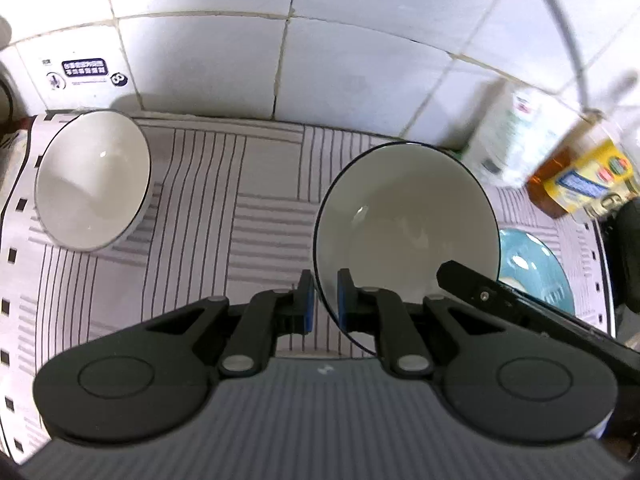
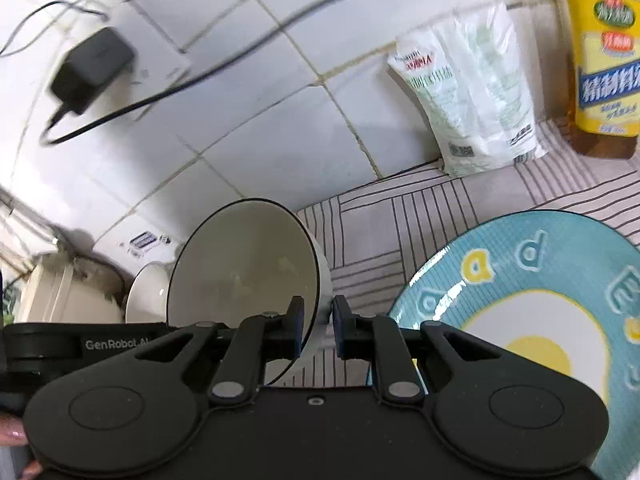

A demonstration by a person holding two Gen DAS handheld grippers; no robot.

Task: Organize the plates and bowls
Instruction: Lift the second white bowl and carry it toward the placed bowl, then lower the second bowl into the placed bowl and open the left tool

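Observation:
A white bowl with a dark rim (image 1: 408, 216) hangs tilted above the striped mat (image 1: 224, 216), lifted off it. My left gripper (image 1: 322, 282) is shut on its near left rim. My right gripper (image 2: 318, 310) is shut on the rim of the same bowl (image 2: 244, 264), and one of its black fingers (image 1: 472, 284) shows at the bowl's lower right in the left wrist view. A second white bowl (image 1: 92, 184) rests on the mat at the left, also seen behind the held bowl (image 2: 148, 296). A teal plate (image 2: 520, 300) with a fried-egg print lies on the mat to the right (image 1: 536, 268).
A white tiled wall (image 1: 320, 40) backs the counter. A white bag (image 2: 472, 92) and a yellow-labelled oil bottle (image 2: 604, 68) stand at the back right. A black adapter (image 2: 92, 68) with a cable hangs on the wall. A pale appliance (image 2: 60, 292) sits far left.

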